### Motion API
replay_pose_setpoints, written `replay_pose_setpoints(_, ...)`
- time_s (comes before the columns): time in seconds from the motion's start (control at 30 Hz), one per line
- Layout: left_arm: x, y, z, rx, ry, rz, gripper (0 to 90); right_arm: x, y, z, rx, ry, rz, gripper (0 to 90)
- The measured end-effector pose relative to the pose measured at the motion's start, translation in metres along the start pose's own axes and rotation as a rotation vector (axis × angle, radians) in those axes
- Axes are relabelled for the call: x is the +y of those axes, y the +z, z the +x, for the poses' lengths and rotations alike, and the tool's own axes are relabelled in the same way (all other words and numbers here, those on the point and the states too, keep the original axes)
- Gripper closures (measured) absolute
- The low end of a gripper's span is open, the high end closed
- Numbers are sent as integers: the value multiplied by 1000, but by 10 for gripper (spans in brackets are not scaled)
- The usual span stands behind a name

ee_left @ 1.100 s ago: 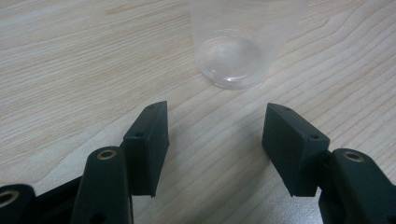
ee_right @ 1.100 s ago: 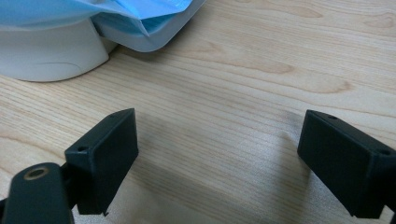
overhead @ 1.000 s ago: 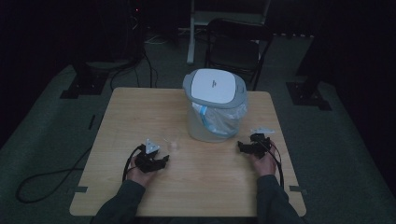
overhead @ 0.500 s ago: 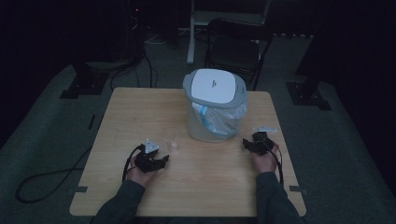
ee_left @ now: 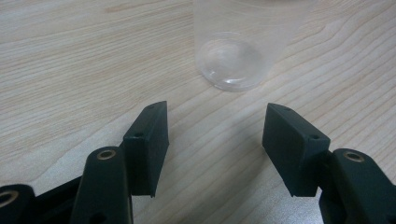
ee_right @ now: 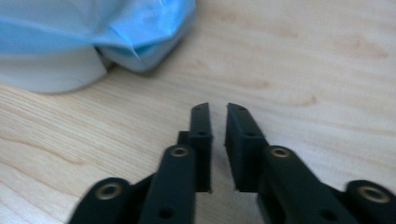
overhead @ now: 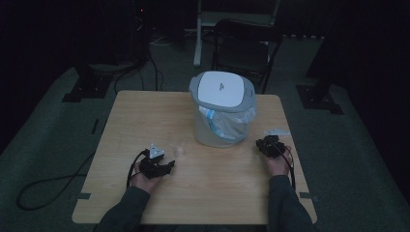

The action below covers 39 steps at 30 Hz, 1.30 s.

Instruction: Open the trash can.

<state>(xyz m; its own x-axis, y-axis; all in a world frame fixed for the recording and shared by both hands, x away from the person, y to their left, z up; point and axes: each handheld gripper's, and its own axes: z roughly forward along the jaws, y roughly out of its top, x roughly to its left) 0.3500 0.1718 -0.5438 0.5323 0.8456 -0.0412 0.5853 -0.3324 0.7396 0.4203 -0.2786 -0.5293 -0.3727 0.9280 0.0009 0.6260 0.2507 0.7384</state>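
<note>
Left gripper (ee_left: pixel 212 140), jaws wide apart, faces small clear plastic cup (ee_left: pixel 232 51) at 12 o'clock w/ nothing held — likely pre-grasp, needs fwd reach; right gripper (ee_right: pixel 218 114) nearly closed, empty, near lidded grey bin (overhead: pixel 222 108).

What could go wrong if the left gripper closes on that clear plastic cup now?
The clear plastic cup stands beyond the open left gripper, not between its jaws; closing now would likely grab air. Pushing forward might tip the light cup. It also stands near the lidded bin, so a wide swing could bump that.
</note>
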Motion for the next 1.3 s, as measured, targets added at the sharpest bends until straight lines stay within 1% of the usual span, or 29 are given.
replay_pose_setpoints(0.07,0,0,0,0,-2,0,417,2,-3,-1,17,7,-22,879)
replay_pose_setpoints(0.17,0,0,0,-2,-5,-1,417,2,-5,-3,22,18,-21,898)
replay_pose_setpoints(0.23,0,0,1,-3,-6,0,418,5,-7,-2,0,-3,-3,899)
replay_pose_setpoints(0.3,0,0,0,-5,-11,-4,417,10,-11,-1,1,-24,-8,900)
replay_pose_setpoints(0.43,0,0,1,-5,-9,-1,417,23,-16,-2,-4,-57,-18,900)
replay_pose_setpoints(0.53,0,0,1,-6,-9,-1,417,34,-18,-2,9,-61,-33,900)
replay_pose_setpoints(0.6,0,0,1,-7,-9,-1,417,36,-18,-1,14,-64,-38,900)
replay_pose_setpoints(0.67,0,0,1,-7,-9,-1,417,43,-14,2,28,-72,-37,900)
replay_pose_setpoints(0.8,0,0,1,-8,-11,-2,417,49,-7,5,50,-73,-34,900)
replay_pose_setpoints(0.87,0,0,1,-9,-12,-2,417,50,-2,7,64,-69,-29,900)
replay_pose_setpoints(1.03,0,0,1,-8,-10,-1,417,51,12,12,84,-63,-17,900)
replay_pose_setpoints(1.13,0,0,1,-8,-11,-3,417,51,19,14,93,-46,-13,900)
replay_pose_setpoints(1.2,0,0,1,-9,-12,-4,417,51,22,13,87,-35,-14,900)
replay_pose_setpoints(1.3,0,0,1,-8,-10,-2,417,49,26,11,51,-17,2,900)
